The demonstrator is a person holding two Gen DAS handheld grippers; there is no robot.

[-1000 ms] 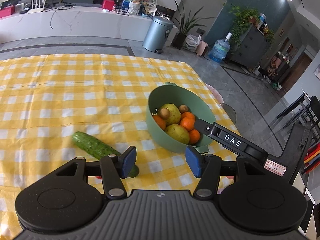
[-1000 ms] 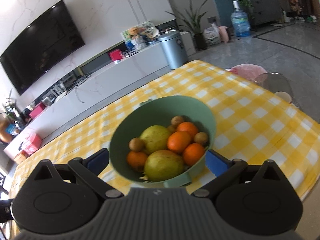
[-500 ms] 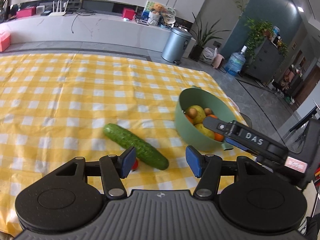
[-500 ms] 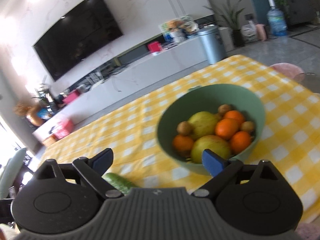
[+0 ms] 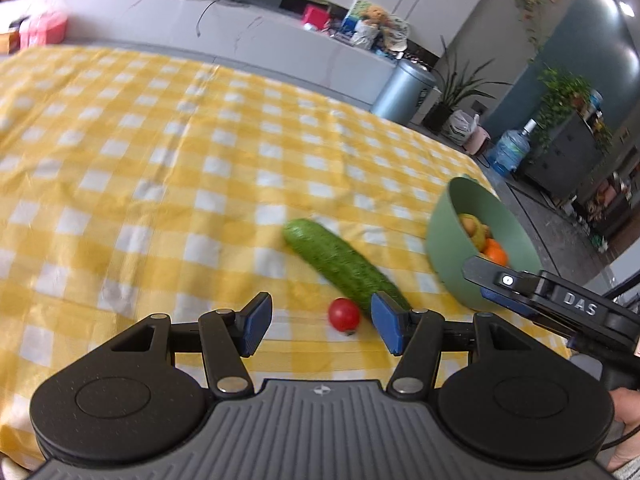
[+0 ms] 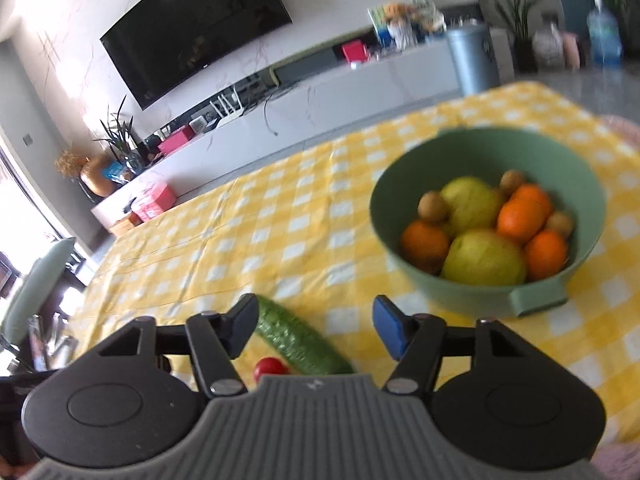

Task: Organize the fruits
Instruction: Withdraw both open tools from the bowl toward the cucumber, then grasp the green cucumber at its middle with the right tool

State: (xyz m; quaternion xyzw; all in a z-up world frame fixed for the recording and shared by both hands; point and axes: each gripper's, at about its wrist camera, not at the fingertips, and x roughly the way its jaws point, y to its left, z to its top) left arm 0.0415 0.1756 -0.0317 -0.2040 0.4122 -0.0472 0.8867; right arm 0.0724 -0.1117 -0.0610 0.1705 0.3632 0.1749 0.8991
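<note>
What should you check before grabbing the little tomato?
1. Left gripper empty, jaws apart: ok.
2. Cherry tomato between its fingers: not ok, lies ahead.
3. Cucumber clear of the tomato: not ok, right beside it.
4. Right gripper empty: ok, jaws closing on nothing.
5. Room in the green bowl: cannot tell, already holds oranges and pears.
</note>
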